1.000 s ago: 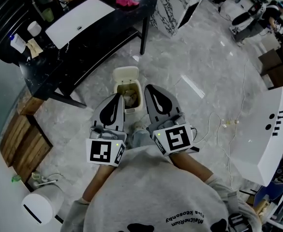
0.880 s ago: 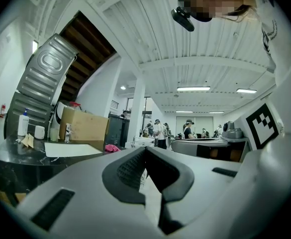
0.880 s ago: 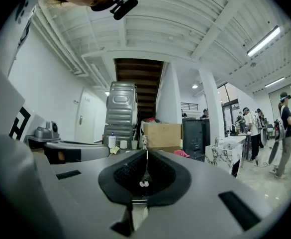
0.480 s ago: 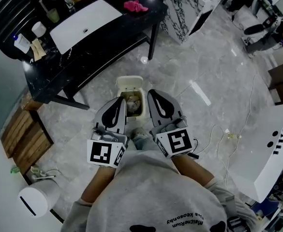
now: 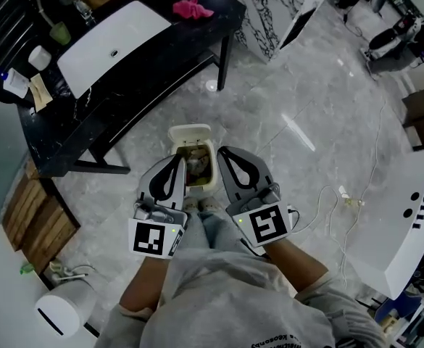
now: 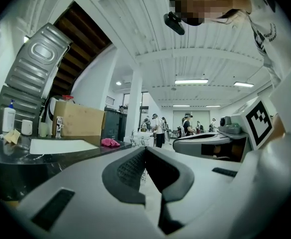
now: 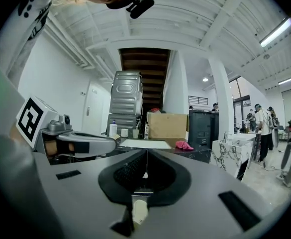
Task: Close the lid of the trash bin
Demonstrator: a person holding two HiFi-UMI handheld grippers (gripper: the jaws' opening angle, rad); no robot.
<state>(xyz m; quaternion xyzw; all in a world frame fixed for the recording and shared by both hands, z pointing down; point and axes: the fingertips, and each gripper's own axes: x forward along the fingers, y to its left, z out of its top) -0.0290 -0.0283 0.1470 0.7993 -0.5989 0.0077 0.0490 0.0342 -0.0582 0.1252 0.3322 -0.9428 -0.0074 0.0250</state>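
A: Where is the bin (image 5: 199,186)?
B: On the grey floor, just ahead of the person's legs. Its lid (image 5: 190,133) stands upright at the bin's far edge, so it is not closed, and crumpled waste (image 5: 197,167) shows inside the bin.
A: And the grippers?
B: The left gripper (image 5: 178,159) is at the bin's left side and the right gripper (image 5: 225,153) at the bin's right side. They lie side by side and point away from the person, with the bin's opening showing in the gap between them.
A: Do they touch the bin?
B: I cannot tell. In the head view their tips overlap the bin's side edges, while both gripper views look out level across the room.
A: How do the jaws stand?
B: On the left gripper they are pressed together with nothing between them. On the right gripper they meet in a thin seam — empty as well.
A: What else lies round the bin?
B: Beyond the bin and to its left stands a black table (image 5: 146,78), with a white panel (image 5: 110,38) and a pink cloth (image 5: 192,8) on top. Beyond the bin to its right is a marble-patterned cabinet (image 5: 269,13). A thin cable (image 5: 327,194) lies on the floor to the bin's right, well apart from it
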